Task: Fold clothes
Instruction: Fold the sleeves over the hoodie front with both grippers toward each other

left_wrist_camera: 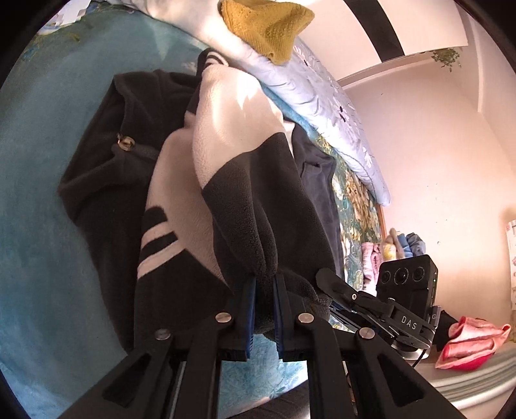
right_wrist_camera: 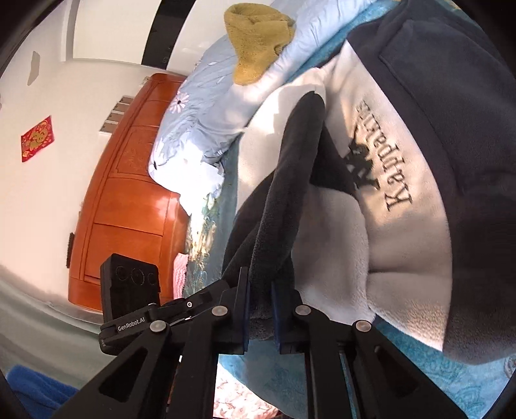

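- Progress, as judged: early in the fold; fleece jacket (left_wrist_camera: 232, 199) gripped at two points and lifted off the blue bedspread (left_wrist_camera: 42, 193), but no finished fold visible; garment bunched and draped, not flat
- Left gripper (left_wrist_camera: 264, 303): jaws clenched on a gathered wad of dark grey fleece, apparently a cuff or hem edge; fabric squeezed between the blue pads and spilling out to the right of them
- Right gripper (right_wrist_camera: 260, 306): jaws clamped on a thin dark edge of the same jacket (right_wrist_camera: 371, 225); cloth runs up from the pads in a taut ridge; which edge it is, cannot tell
- Location: jacket lies across the bedspread, near the pale floral quilt (left_wrist_camera: 322, 106); lower part raised toward both grippers, upper part resting on the bed
- Look of the garment: two-tone fleece, dark grey with cream panels; three dark stripes (left_wrist_camera: 158, 238) on a cream sleeve section; metal zip pull (left_wrist_camera: 125, 141) near the collar; embroidered lettering with a dark emblem (right_wrist_camera: 380, 154) on the cream chest, seen upside down in the right wrist view
- Handling, as judged: thick, soft pile; likely to slump and hold creases poorly
- Left to do, as judged: spread flat, bring sleeves in, fold body over
- Nearby: mustard knitted item (left_wrist_camera: 267, 25) on the quilt, untouched; wooden cabinet (right_wrist_camera: 129, 193) beyond the bed
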Demonstrator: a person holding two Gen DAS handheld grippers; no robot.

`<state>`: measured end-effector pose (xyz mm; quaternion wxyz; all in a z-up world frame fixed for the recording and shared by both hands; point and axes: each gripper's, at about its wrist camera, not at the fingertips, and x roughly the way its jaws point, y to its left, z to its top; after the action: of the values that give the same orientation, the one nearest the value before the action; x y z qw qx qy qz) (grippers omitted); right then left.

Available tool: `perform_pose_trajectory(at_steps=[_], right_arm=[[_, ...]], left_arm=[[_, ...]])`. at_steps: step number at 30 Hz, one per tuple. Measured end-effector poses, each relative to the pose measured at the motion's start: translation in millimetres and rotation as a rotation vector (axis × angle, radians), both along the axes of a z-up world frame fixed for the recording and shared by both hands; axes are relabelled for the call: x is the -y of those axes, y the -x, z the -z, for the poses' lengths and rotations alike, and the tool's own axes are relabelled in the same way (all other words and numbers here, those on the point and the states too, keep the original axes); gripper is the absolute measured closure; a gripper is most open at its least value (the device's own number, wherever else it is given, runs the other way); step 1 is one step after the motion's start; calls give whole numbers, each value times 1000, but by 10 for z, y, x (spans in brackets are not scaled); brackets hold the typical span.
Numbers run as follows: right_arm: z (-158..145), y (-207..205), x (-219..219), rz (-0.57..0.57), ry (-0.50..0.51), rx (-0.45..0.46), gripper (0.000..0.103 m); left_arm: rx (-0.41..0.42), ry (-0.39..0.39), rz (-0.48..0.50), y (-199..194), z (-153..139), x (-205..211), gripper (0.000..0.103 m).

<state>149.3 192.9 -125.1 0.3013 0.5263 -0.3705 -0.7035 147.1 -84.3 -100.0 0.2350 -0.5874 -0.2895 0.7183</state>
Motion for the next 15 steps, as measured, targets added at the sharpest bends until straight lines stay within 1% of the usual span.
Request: perform_pose_trajectory(at_steps=[1, 3, 5, 6, 8, 10, 12, 13, 15], right_arm=[[70, -40, 2, -5, -18, 15, 92], [334, -74, 18, 7, -42, 90, 92], [458, -108, 2, 26, -18, 118, 93], [521, -125, -6, 35, -6, 132, 93], [481, -136, -8, 26, -26, 117, 93], [431, -143, -13, 20, -40, 102, 93], [373, -146, -21, 17, -49, 88, 91], [345, -155, -29, 20, -44, 81, 90], [281, -180, -76, 28, -39, 69, 88]], left_arm=[[22, 20, 1, -25, 100, -24, 92], [75, 55, -1, -41, 322, -61, 92], [100, 52, -14, -46, 453, -55, 92], [100, 51, -14, -34, 462, -55, 92], [90, 52, 7, 0, 443, -78, 92], [69, 55, 53, 40, 387, -118, 91], [48, 37, 95, 83, 298, -131, 90], [41, 20, 113, 104, 251, -130, 88], [41, -2, 145, 155, 160, -119, 78]])
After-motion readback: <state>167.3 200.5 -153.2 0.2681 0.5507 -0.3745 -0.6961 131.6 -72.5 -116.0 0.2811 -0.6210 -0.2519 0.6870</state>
